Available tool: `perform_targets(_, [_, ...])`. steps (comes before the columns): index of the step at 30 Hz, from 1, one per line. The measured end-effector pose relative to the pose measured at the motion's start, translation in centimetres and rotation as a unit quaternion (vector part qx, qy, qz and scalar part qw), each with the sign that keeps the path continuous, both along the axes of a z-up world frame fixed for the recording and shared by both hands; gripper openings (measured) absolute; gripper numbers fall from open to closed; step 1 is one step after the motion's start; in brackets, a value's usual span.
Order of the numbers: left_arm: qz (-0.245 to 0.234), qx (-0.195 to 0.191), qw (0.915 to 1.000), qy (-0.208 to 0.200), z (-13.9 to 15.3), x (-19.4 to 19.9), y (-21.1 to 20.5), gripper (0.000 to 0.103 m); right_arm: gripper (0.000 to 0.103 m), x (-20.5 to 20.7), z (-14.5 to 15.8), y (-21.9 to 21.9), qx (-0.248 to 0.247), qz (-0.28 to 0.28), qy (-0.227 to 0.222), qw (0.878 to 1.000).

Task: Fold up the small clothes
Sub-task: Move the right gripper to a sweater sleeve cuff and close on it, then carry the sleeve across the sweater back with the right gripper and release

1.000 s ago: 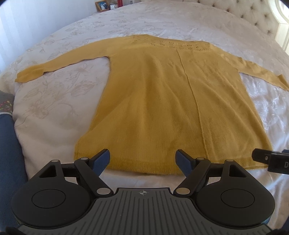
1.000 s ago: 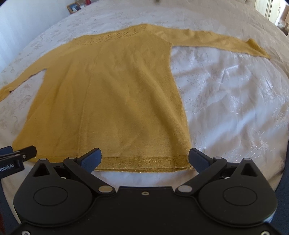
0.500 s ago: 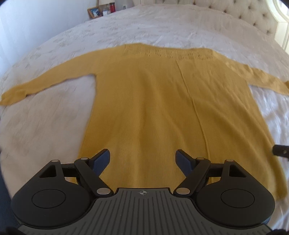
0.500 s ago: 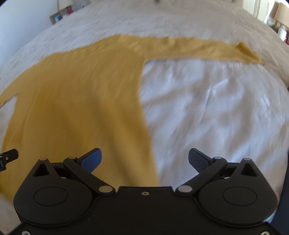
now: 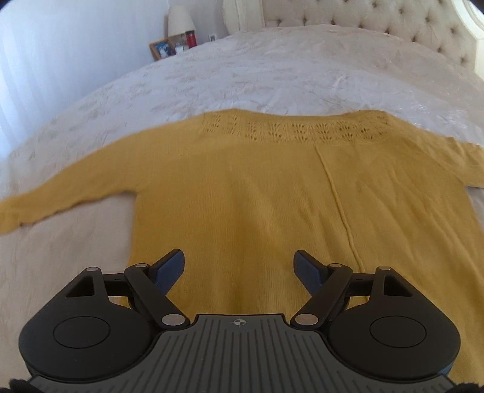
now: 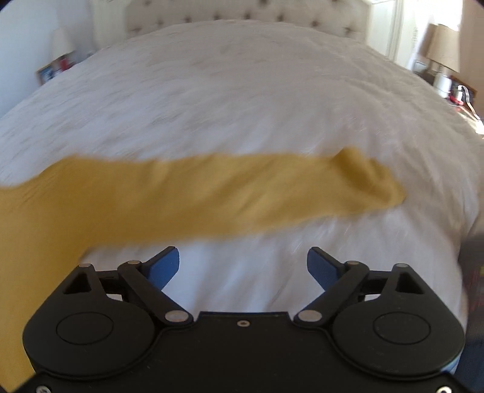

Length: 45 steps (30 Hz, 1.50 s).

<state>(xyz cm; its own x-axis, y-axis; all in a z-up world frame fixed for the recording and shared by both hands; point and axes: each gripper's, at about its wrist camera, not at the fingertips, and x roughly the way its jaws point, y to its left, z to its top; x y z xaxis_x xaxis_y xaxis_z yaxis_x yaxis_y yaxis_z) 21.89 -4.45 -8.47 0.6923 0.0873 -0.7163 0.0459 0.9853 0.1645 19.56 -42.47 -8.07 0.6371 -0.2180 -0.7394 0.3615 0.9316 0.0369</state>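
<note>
A mustard-yellow knit sweater lies flat on the white bedspread, neckline away from me, sleeves spread to both sides. My left gripper is open and empty, hovering over the sweater's body left of its centre seam. My right gripper is open and empty over bare bedspread, just in front of the sweater's right sleeve, whose cuff lies to the right. The right wrist view is blurred by motion.
A tufted headboard stands at the far end of the bed. A nightstand with a lamp and a picture frame is at the far left. Another lamp stands at the right of the bed.
Both grippers have moved forward from the sweater's hem toward the neckline. The right gripper has also swung right, from the hem to the right sleeve. Both stay open.
</note>
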Motion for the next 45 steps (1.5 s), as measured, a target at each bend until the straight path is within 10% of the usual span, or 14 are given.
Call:
perform_targets(6, [-0.012,0.005,0.9998,-0.012,-1.5,1.8,-0.9,0.078,0.091,3.7,0.1,-7.4,0.024,-0.063,-0.030,0.997])
perform_targets(19, [-0.013,0.000,0.9982,-0.059,-4.0,1.8,-1.1,0.086,0.090,6.7,-4.0,-13.0,-0.010,-0.115,0.055,0.992])
perform_targets(22, [-0.009,-0.007,0.9980,-0.062,-4.2,1.9,-1.1,0.090,0.079,6.6,-4.5,-13.1,0.005,-0.106,0.053,0.993])
perform_targets(24, [-0.005,-0.008,0.9979,-0.063,-4.4,2.0,-1.0,0.094,0.053,6.8,-4.4,-13.1,0.008,-0.092,0.050,0.995])
perform_targets(27, [-0.002,-0.006,0.9979,-0.064,-4.4,2.2,-1.1,0.096,0.014,6.9,-3.2,-12.1,-0.007,-0.078,0.055,0.995])
perform_targets(38, [-0.001,-0.012,0.9977,-0.066,-4.6,2.1,-0.8,0.096,0.011,8.5,6.5,-4.6,0.053,0.034,-0.043,0.997])
perform_targets(45, [0.000,-0.017,0.9976,-0.067,-4.7,2.0,-0.7,0.096,0.011,11.9,10.2,6.3,0.124,0.144,-0.086,0.978])
